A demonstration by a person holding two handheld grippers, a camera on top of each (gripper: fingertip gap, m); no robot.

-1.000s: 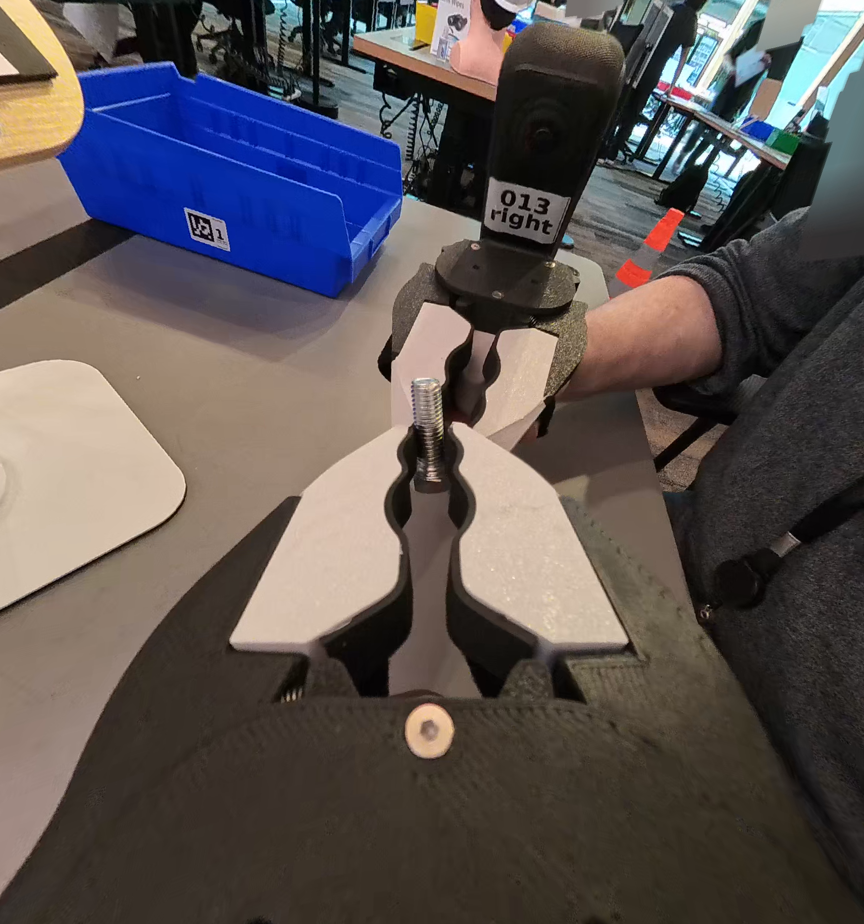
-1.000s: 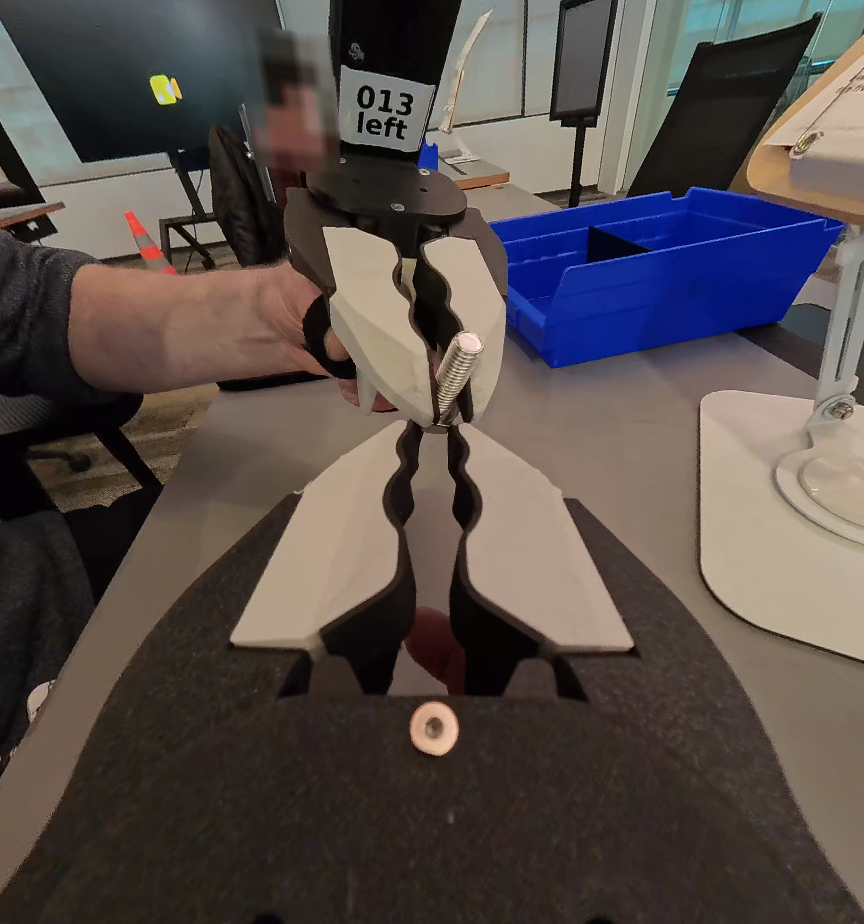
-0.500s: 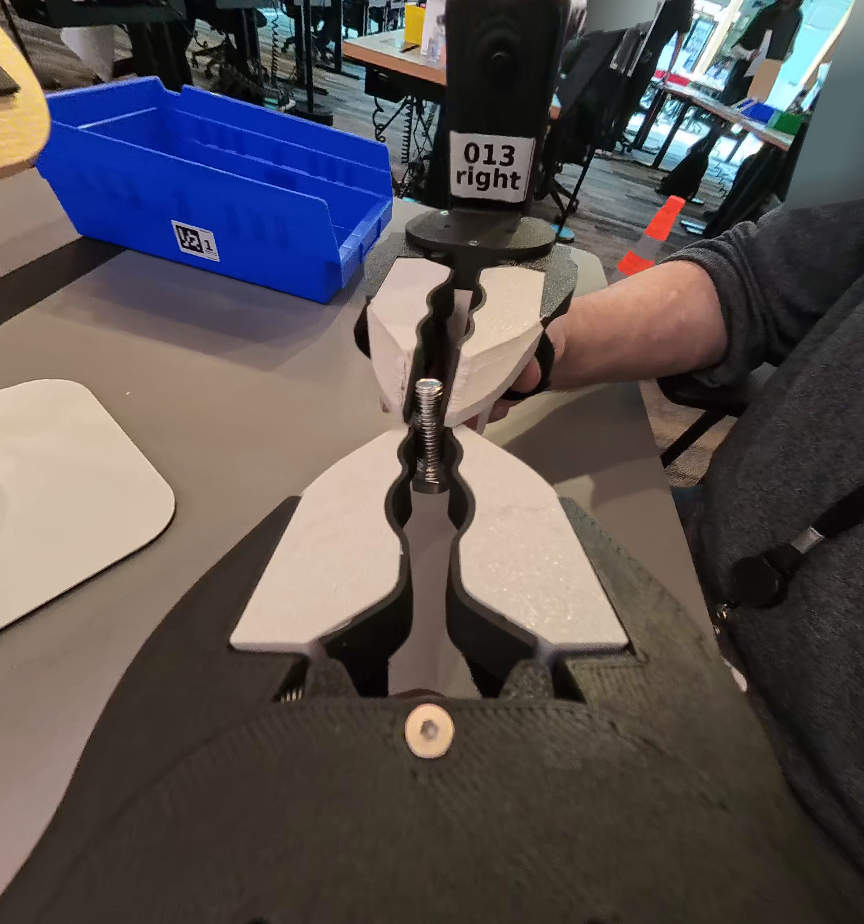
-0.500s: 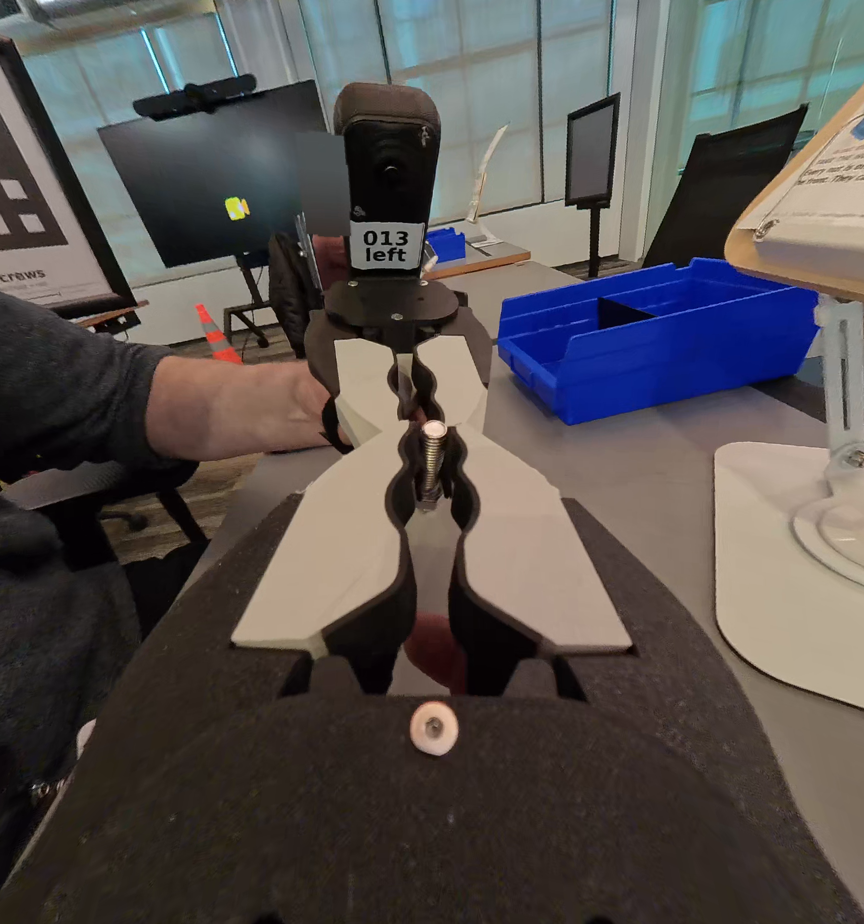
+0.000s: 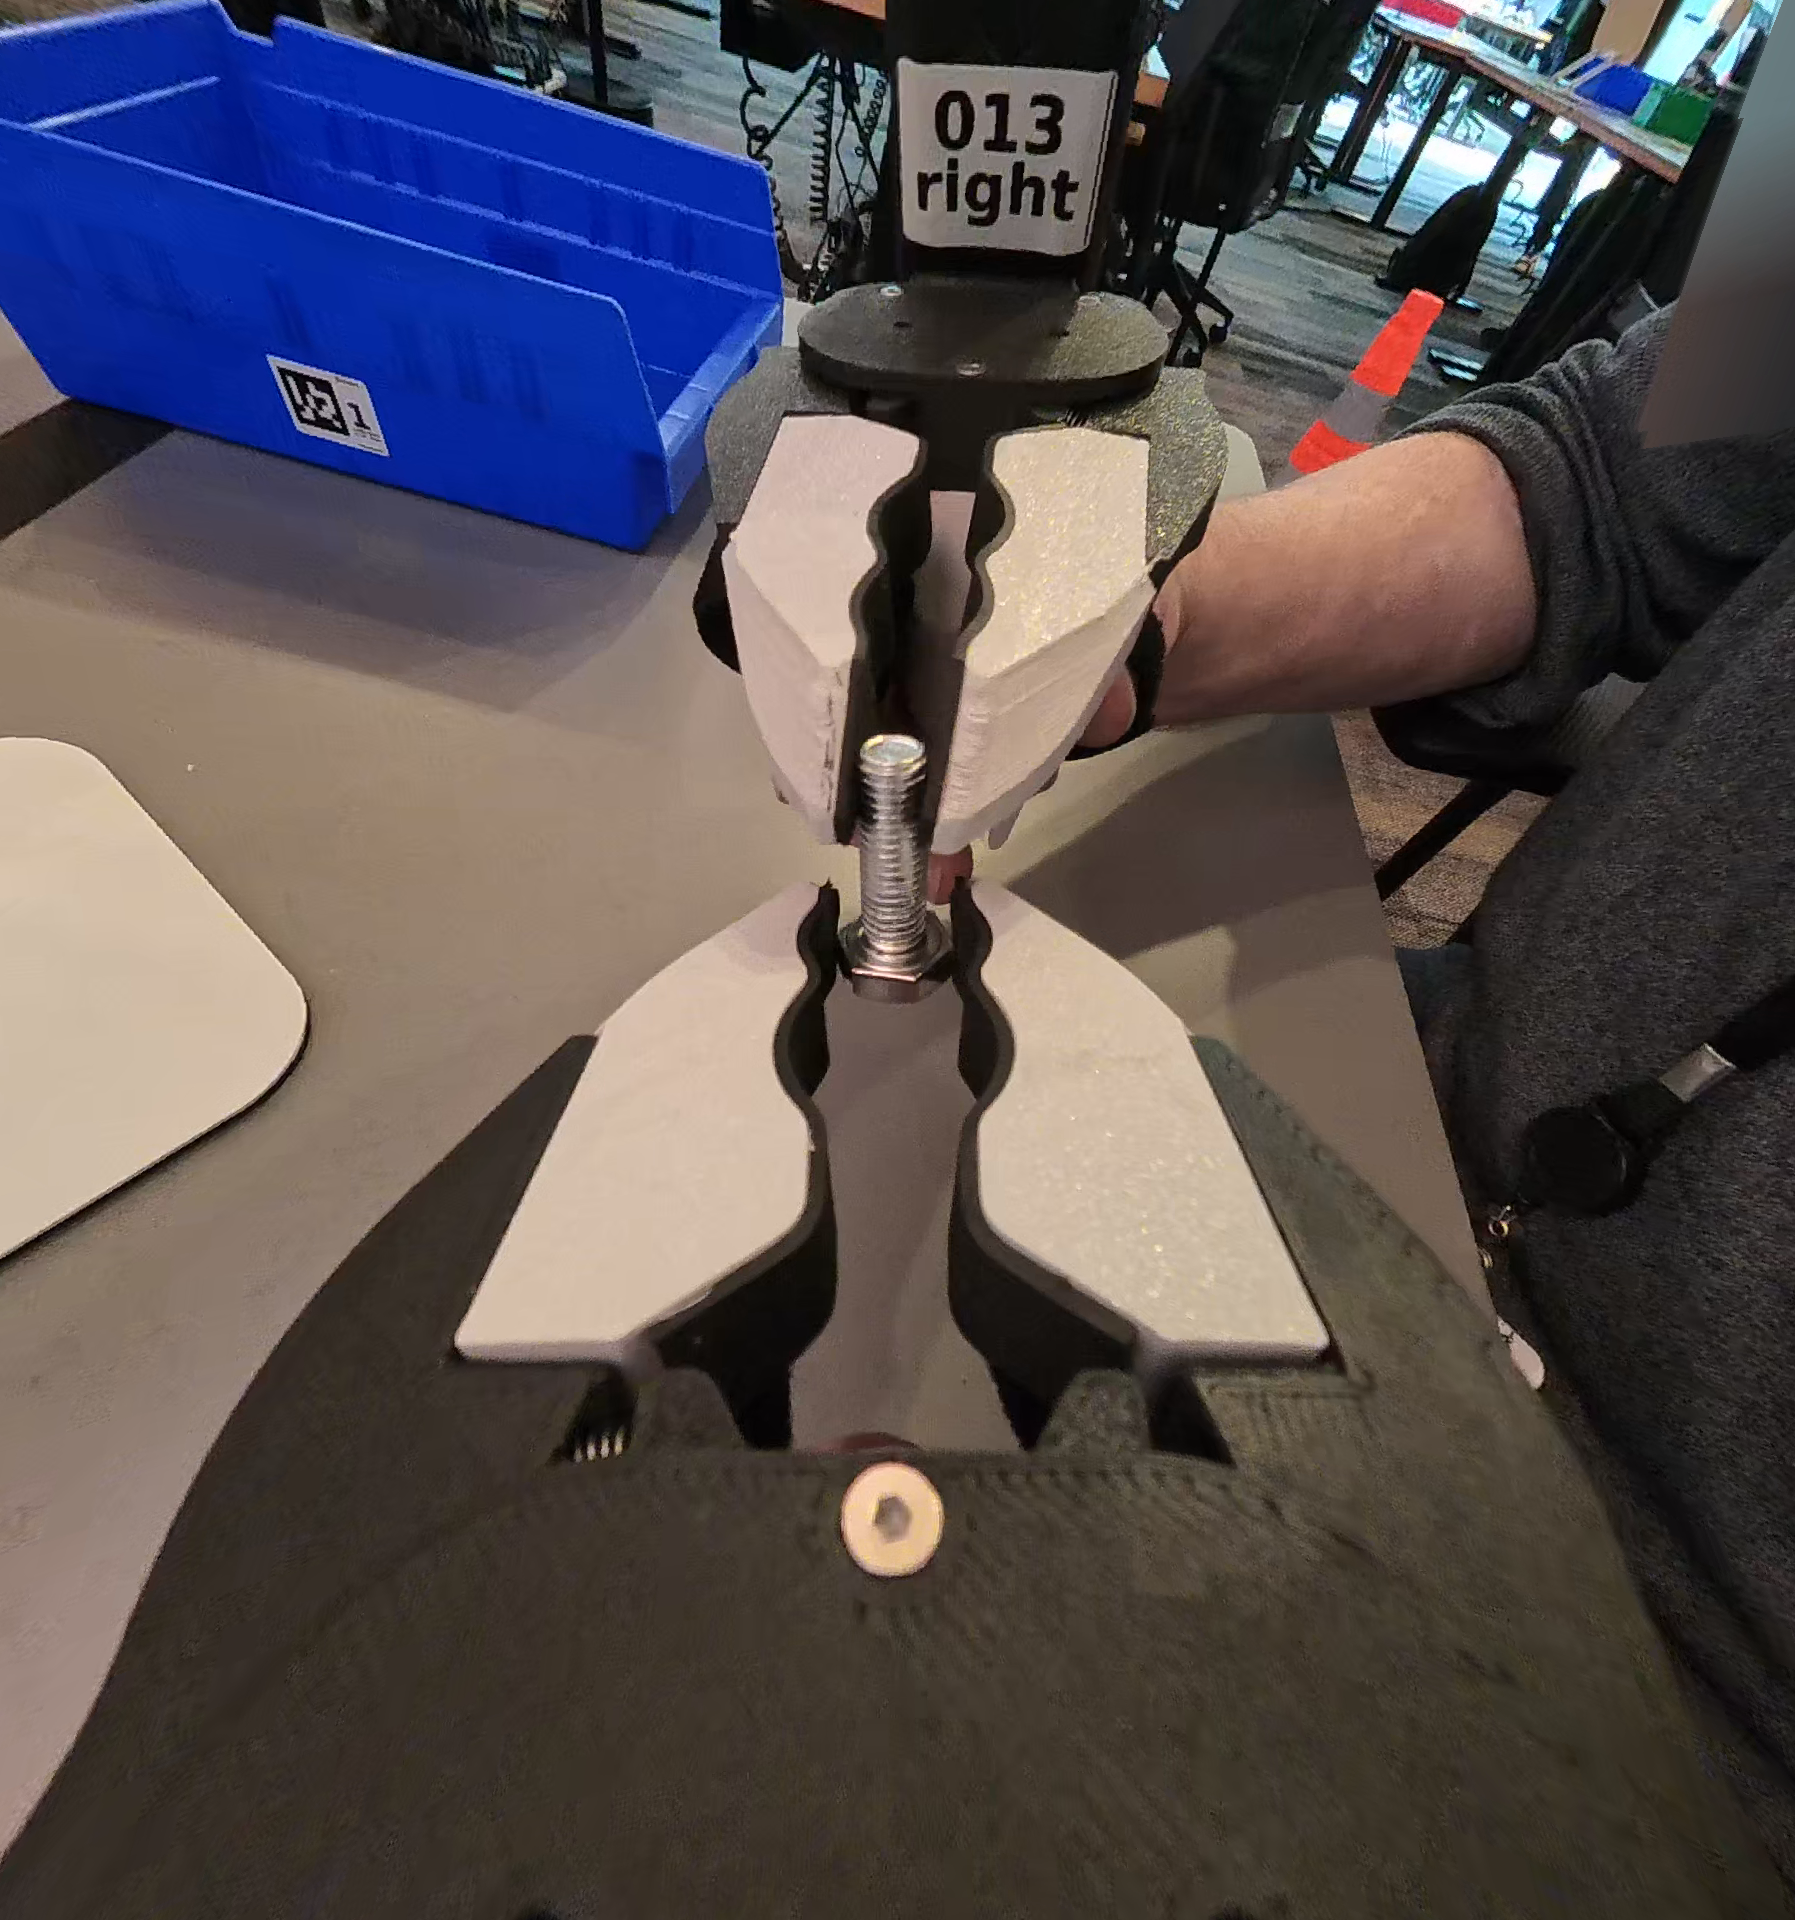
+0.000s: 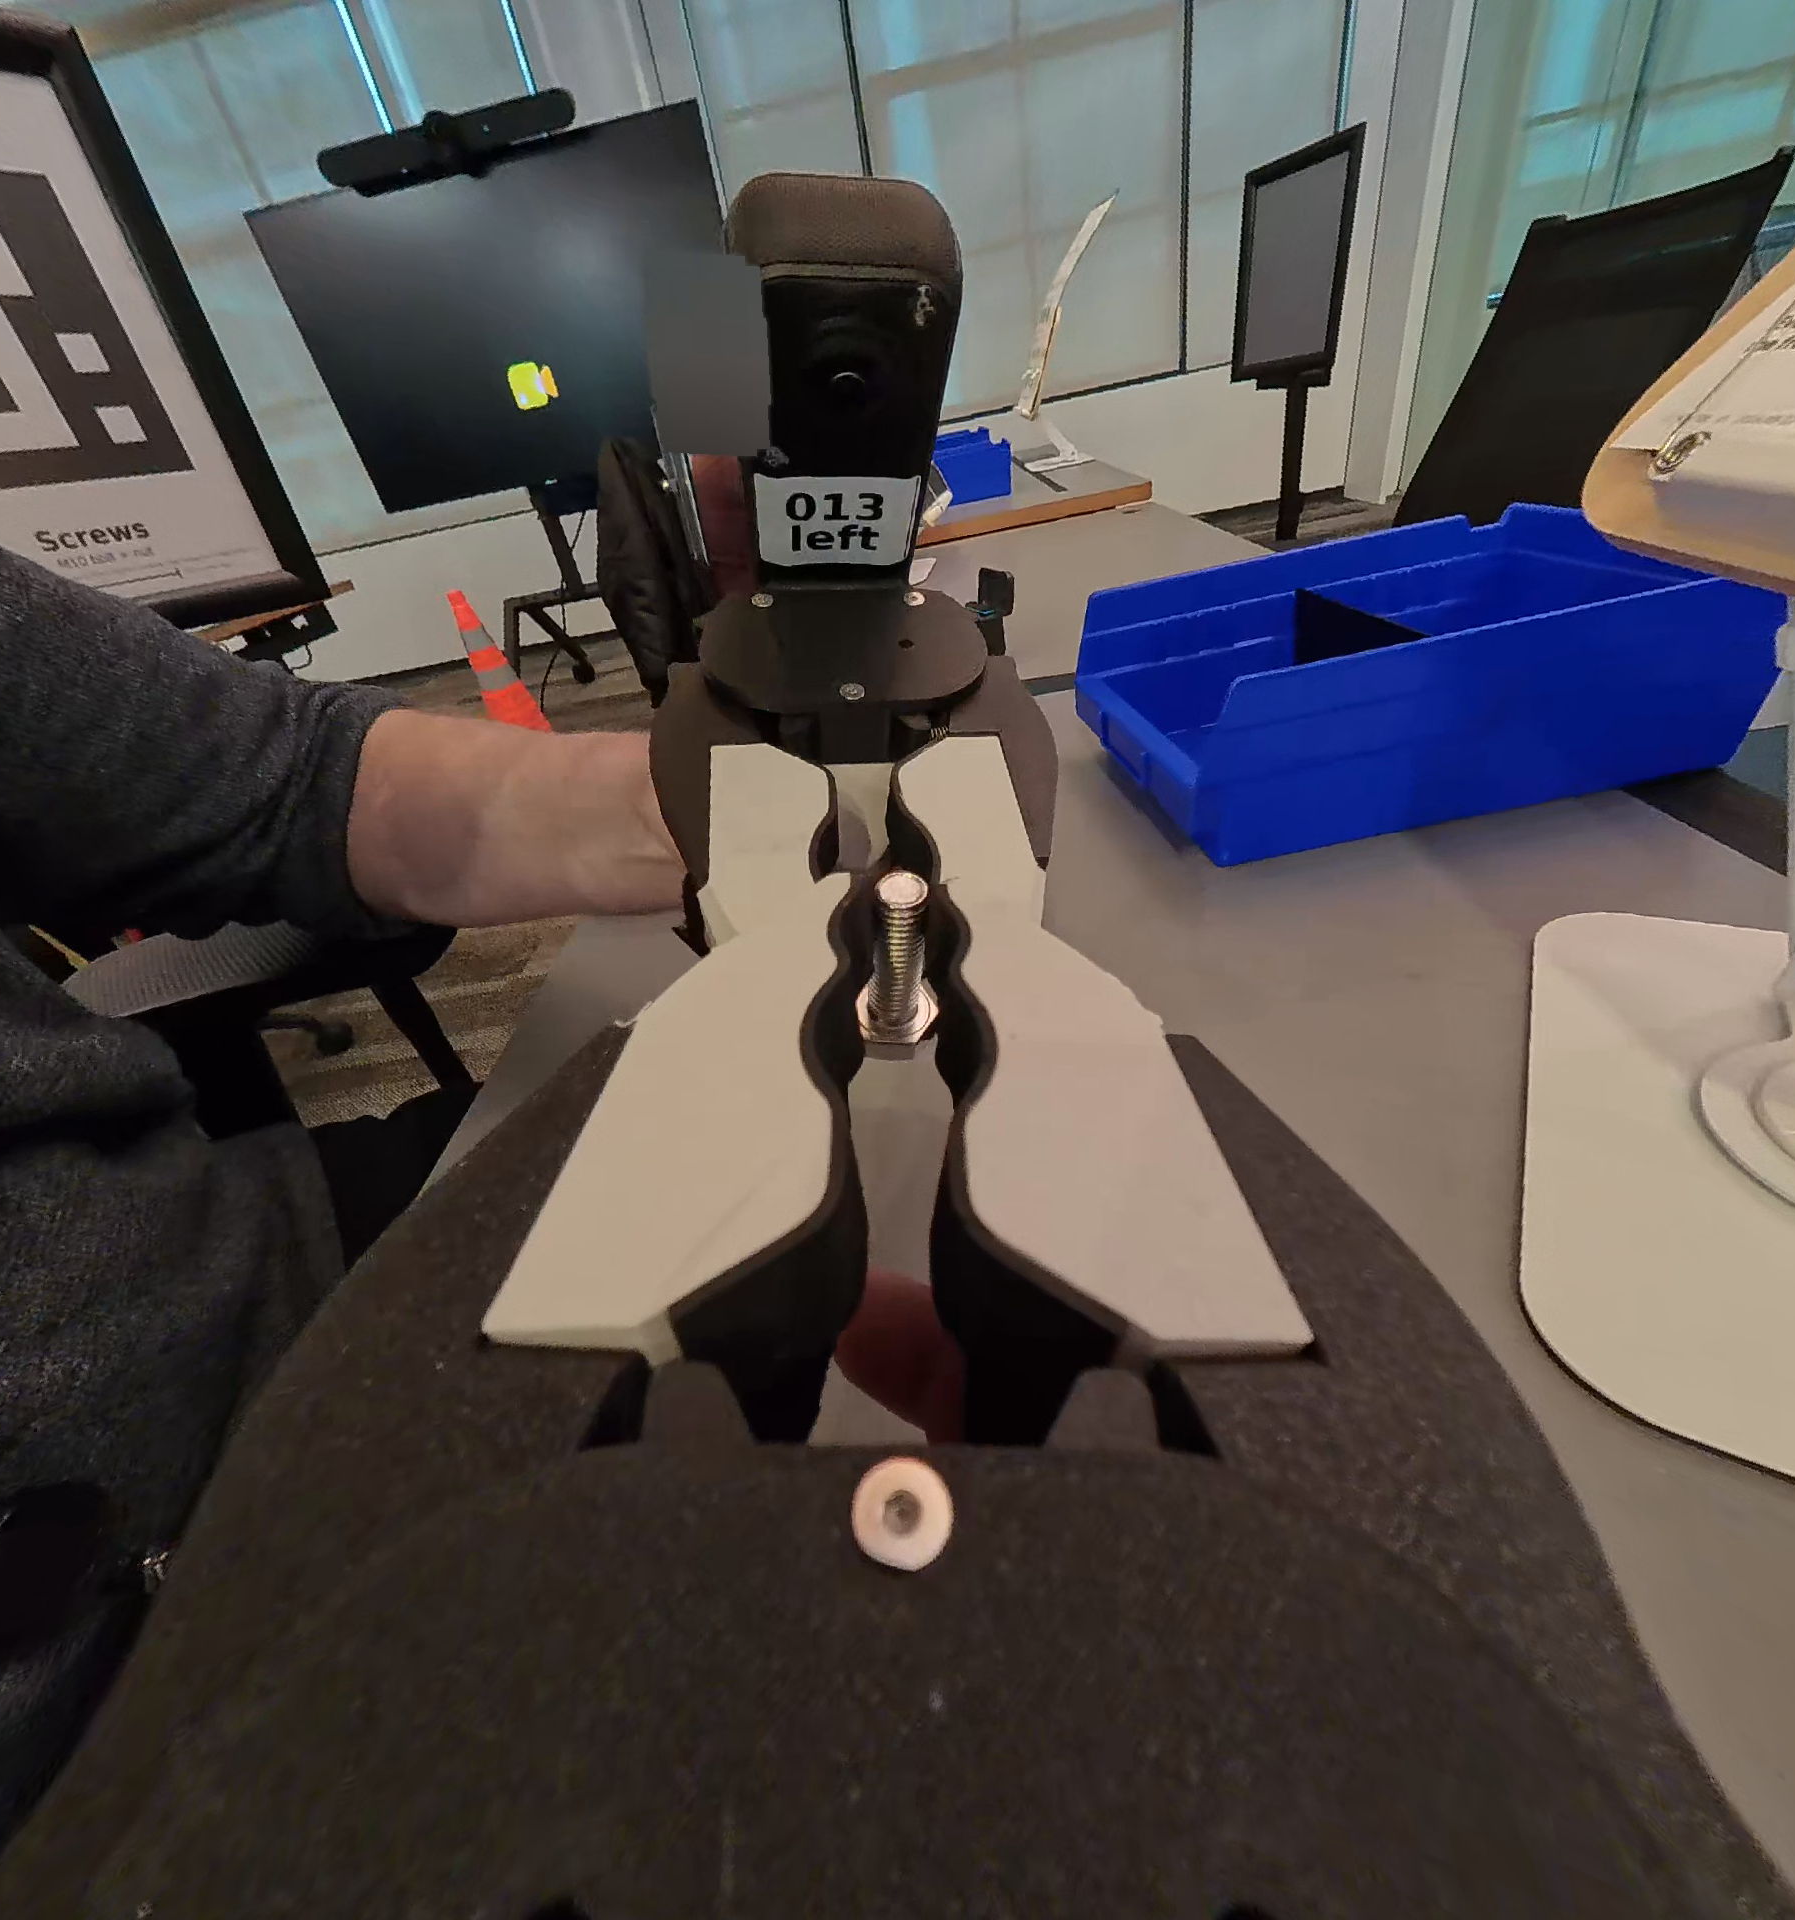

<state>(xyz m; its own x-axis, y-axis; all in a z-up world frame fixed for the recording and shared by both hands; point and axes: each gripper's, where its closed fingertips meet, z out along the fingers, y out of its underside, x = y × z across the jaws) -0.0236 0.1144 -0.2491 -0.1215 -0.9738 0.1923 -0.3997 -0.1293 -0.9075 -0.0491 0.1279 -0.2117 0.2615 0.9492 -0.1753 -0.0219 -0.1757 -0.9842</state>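
A silver hex-head bolt (image 5: pixel 893 862) stands roughly upright, head down, between the two grippers above the grey table (image 5: pixel 457 727). My left gripper (image 5: pixel 891 920) is open: its pads flank the bolt's hex head with a small gap on each side. My right gripper (image 5: pixel 898 821) faces it from beyond and is shut on the threaded shaft. In the right wrist view the bolt (image 6: pixel 898 966) sits clamped between the right gripper's (image 6: pixel 898 914) wavy pads, and the left gripper (image 6: pixel 877 868) stands just behind it, its tips partly hidden.
A blue bin (image 5: pixel 405 260) stands at the table's back, also in the right wrist view (image 6: pixel 1444 707). A white stand base (image 5: pixel 72 987) lies to the side (image 6: pixel 1651 1143). A person's forearm (image 5: pixel 1340 603) and grey sleeve lie along the table edge. An orange cone (image 5: pixel 1376 384) stands on the floor. The gap from one gripper's tips to the other's is roughly 4 centimetres.
My left gripper's jaws have widened off the bolt's head. My right gripper, which closed on the threaded shaft about half a second ago, keeps hold of it.
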